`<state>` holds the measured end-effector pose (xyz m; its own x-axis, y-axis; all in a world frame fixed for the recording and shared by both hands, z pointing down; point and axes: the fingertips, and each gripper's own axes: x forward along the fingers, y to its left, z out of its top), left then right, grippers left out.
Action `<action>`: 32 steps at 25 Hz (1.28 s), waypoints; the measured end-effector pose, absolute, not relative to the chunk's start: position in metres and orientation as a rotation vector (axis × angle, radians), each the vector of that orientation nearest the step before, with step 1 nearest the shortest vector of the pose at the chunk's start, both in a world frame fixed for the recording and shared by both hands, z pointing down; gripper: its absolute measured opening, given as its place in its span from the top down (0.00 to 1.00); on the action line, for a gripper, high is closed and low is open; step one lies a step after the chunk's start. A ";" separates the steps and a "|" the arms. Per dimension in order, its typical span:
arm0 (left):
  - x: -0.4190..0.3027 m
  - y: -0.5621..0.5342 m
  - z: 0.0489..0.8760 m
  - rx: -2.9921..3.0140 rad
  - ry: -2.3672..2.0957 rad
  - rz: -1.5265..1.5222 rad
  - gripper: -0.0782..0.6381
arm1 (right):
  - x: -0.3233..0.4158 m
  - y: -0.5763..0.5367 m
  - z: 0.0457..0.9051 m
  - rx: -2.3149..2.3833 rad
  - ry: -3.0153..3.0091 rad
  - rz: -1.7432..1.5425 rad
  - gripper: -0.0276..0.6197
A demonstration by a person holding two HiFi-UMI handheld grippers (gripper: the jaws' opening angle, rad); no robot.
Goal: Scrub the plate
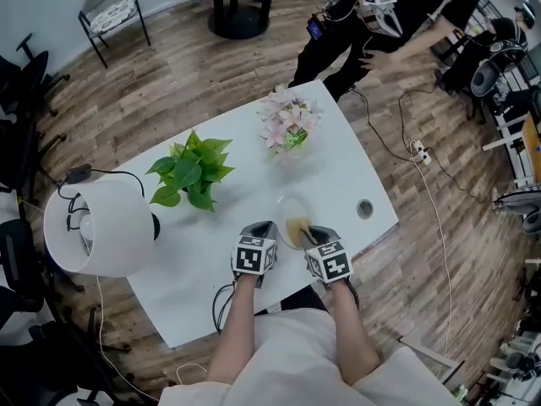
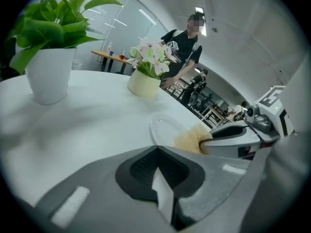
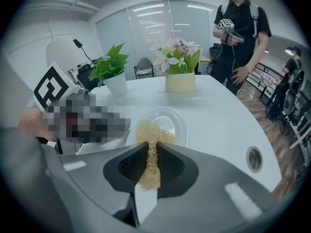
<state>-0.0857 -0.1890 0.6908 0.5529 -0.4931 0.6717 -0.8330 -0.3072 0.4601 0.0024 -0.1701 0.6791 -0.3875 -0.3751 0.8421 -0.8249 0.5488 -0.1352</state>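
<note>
A clear, shallow plate [image 1: 292,209] [image 3: 171,119] [image 2: 164,126] lies on the white table [image 1: 254,176] close to its near edge. A tan mesh scrubber [image 1: 297,229] [image 3: 149,139] [image 2: 191,140] rests on the plate's near side. My right gripper [image 1: 313,233] [image 3: 150,148] is shut on the scrubber, whose tuft spreads out past the jaws onto the plate. My left gripper [image 1: 263,227] [image 2: 156,150] sits just left of the plate, low over the table, shut with nothing held between its jaws. I cannot tell if it touches the plate.
A green potted plant [image 1: 193,174] and a pot of pink flowers [image 1: 287,123] stand farther back on the table. A white lamp [image 1: 95,227] is at the left, a cable hole [image 1: 364,209] at the right. A person [image 1: 363,19] stands beyond the far corner.
</note>
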 end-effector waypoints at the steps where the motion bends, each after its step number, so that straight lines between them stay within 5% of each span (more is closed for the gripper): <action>1: -0.084 -0.189 0.691 1.973 -1.065 0.534 0.89 | 0.001 -0.170 0.679 0.965 -1.987 0.708 0.85; 32: -0.087 -0.200 0.688 1.967 -1.050 0.464 0.89 | -0.033 -0.196 0.689 0.864 -2.024 0.638 0.85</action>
